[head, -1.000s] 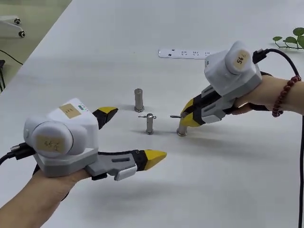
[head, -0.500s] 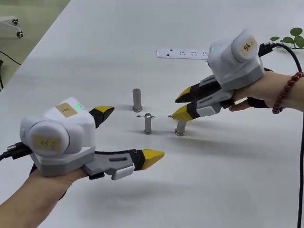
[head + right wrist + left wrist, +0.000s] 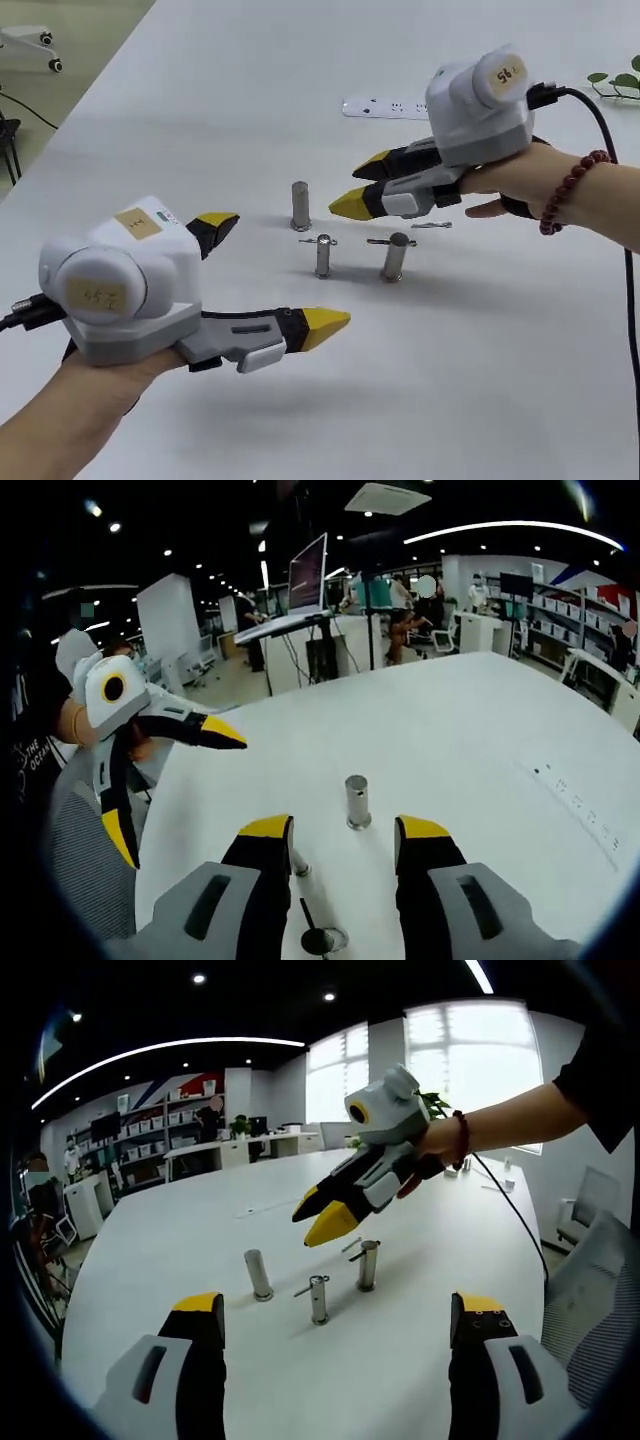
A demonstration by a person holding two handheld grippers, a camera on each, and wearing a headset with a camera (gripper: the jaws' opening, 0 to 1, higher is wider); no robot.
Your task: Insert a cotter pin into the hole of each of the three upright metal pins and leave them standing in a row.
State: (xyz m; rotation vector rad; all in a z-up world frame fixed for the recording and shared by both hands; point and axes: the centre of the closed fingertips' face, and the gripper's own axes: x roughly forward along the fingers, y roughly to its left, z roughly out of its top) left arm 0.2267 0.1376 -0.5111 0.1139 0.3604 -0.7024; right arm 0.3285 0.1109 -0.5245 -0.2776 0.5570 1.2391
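Observation:
Three upright metal pins stand on the white table. The far left pin (image 3: 300, 205) (image 3: 258, 1274) (image 3: 356, 801) is bare. The middle pin (image 3: 322, 255) (image 3: 319, 1299) and the right pin (image 3: 395, 256) (image 3: 368, 1264) each carry a cotter pin through the top. A loose cotter pin (image 3: 430, 225) lies on the table behind the right pin. My right gripper (image 3: 358, 183) (image 3: 345, 830) hovers open and empty above and behind the row. My left gripper (image 3: 278, 272) (image 3: 337, 1310) is held open and empty in front of the pins.
A white power strip (image 3: 390, 108) (image 3: 580, 800) lies at the far side of the table. A green plant (image 3: 620, 82) sits at the far right edge. The right gripper's black cable (image 3: 628, 260) hangs down along the right.
My right gripper has opened, let go of the cotter pin now seated in the right metal pin, and risen up and back. The left gripper has stayed about where it was.

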